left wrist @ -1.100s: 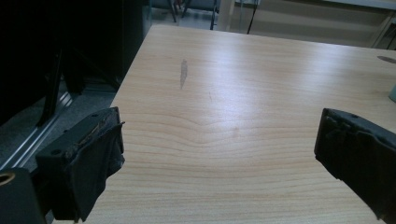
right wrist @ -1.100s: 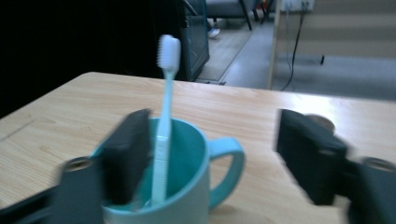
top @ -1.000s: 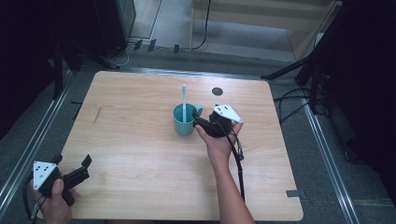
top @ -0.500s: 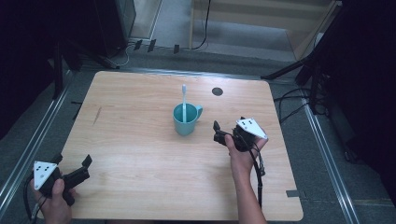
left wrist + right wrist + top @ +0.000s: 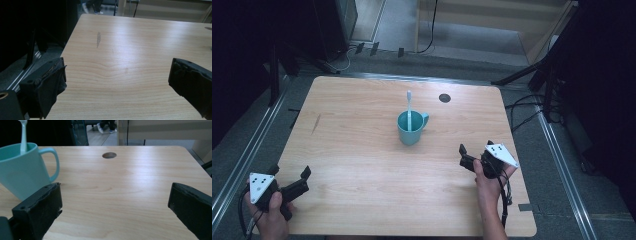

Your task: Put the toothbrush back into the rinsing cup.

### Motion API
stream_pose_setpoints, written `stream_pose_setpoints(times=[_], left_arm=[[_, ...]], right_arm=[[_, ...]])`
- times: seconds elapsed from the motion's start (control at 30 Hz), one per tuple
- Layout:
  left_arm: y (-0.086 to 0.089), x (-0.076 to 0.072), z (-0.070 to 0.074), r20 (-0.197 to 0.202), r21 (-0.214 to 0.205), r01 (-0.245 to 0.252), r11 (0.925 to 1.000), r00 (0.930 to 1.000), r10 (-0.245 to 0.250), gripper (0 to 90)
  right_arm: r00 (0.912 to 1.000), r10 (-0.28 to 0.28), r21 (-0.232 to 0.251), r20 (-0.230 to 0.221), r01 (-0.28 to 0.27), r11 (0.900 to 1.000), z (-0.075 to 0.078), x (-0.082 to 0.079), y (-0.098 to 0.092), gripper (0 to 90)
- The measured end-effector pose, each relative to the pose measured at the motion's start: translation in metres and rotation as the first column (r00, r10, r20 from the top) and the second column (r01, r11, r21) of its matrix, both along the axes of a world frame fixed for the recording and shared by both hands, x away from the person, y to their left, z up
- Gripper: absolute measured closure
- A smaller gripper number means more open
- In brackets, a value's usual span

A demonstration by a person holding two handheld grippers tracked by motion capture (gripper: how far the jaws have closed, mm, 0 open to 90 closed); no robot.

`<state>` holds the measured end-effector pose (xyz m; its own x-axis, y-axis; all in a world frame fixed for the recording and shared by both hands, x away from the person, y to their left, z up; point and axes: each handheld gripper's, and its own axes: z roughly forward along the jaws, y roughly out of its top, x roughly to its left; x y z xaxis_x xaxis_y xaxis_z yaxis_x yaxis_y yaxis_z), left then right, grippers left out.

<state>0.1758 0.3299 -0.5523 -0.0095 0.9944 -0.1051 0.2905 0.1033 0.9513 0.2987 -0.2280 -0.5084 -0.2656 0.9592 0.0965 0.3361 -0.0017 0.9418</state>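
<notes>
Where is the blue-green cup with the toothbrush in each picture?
High view: the teal mug stands near the middle of the table, toothbrush upright inside it.
Left gripper view: the mug is not in this picture.
Right gripper view: the mug sits at the far left, handle pointing right.
Shared landmark: the round hole in the tabletop, beyond the mug in the high view and in the right gripper view.

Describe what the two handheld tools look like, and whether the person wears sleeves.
Both are black. The left tool and right tool each carry a pale three-cornered plate with dark dots, and have two blocky black jaws with worn padding. A black cable trails from each. The forearms are bare, with no sleeves in view.
</notes>
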Motion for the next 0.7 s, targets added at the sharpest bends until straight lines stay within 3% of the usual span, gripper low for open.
stream_pose_setpoints(times=[0.7], left_arm=[[-0.001, 0.000, 0.000, -0.004, 0.013, 0.001, 0.9999, 1.0000, -0.001, 1.4]], right_arm=[[0.9967, -0.076, 0.002, -0.029, 0.076, 0.9971, -0.023, -0.039, -0.061, 0.0]])
